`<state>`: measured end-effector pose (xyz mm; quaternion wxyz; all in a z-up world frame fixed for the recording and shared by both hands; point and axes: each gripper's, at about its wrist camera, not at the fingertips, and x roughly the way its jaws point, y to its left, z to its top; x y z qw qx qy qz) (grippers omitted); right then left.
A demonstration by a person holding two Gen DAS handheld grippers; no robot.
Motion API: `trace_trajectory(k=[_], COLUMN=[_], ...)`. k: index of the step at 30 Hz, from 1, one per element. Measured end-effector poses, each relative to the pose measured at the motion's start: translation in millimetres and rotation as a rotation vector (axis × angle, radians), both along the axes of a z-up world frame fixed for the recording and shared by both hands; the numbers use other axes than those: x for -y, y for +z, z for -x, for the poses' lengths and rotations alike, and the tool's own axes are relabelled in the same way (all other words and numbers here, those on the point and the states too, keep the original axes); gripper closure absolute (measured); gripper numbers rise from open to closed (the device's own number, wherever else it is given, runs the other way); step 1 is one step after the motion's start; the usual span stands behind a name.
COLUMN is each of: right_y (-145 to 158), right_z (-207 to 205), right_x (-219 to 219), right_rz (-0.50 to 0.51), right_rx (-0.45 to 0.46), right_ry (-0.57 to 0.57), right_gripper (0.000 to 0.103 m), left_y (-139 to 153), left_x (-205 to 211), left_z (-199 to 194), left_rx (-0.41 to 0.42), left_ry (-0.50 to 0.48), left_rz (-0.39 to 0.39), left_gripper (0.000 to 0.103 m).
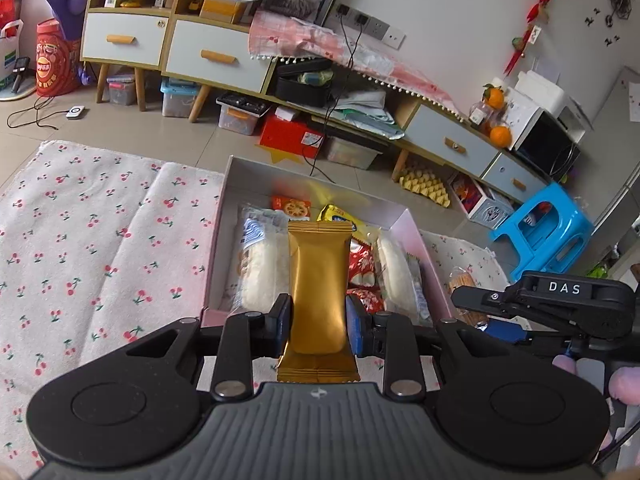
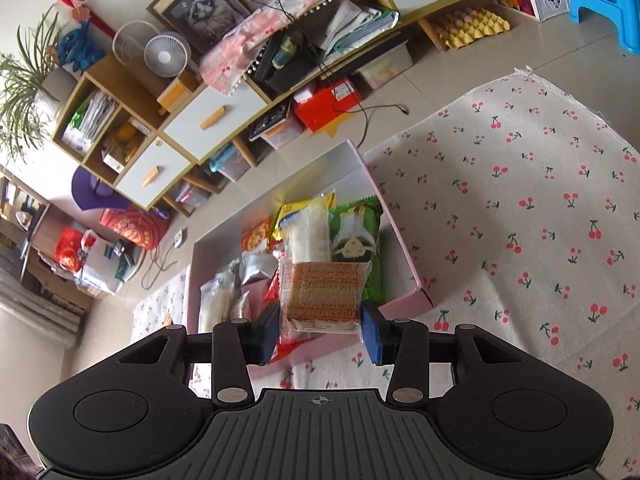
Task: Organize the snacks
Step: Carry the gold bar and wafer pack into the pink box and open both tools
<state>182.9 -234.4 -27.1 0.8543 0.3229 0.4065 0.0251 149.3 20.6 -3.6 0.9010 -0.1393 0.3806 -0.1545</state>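
In the left wrist view, the left gripper (image 1: 318, 320) squeezes a long gold snack pack (image 1: 318, 284) between its blue pads, holding it above the near end of the pink box (image 1: 412, 226). The box sits on a cherry cloth (image 1: 80, 240) and has more snacks inside. The right gripper (image 1: 500, 312) shows at 3 o'clock. In the right wrist view, the right gripper (image 2: 320, 330) pinches a clear pack of brown crackers (image 2: 322, 294) over the same pink box (image 2: 400, 236), with a green snack bag (image 2: 360, 236) at 1 o'clock.

snack packets (image 1: 256, 264) in box (image 1: 230, 200) on cloth (image 1: 80, 240)
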Motion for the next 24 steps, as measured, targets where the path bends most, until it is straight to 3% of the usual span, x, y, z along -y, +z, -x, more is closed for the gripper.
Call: trace_trajectory(k=[7,19,24], right_y=[-14,-27,-29], right_z=[-21,-28,-28], right_x=[10,15,21], right_rz=[-0.049,-0.034,-0.056], right_rx=[0.04,0.019,0.016], right_ry=[-0.022,-0.02,-0.037], right_gripper=[0.061,0.058,0.042], left_y=[-13,-25,-22], left_x=[16,19,19], left_z=[-18,-22,-18], left_rx=[0.003,0.001,0.02], left_ry=[0.002,0.001,0.012], left_rz=[0.058,0.027,0.014], left_gripper=[0.077,0.076,0.07])
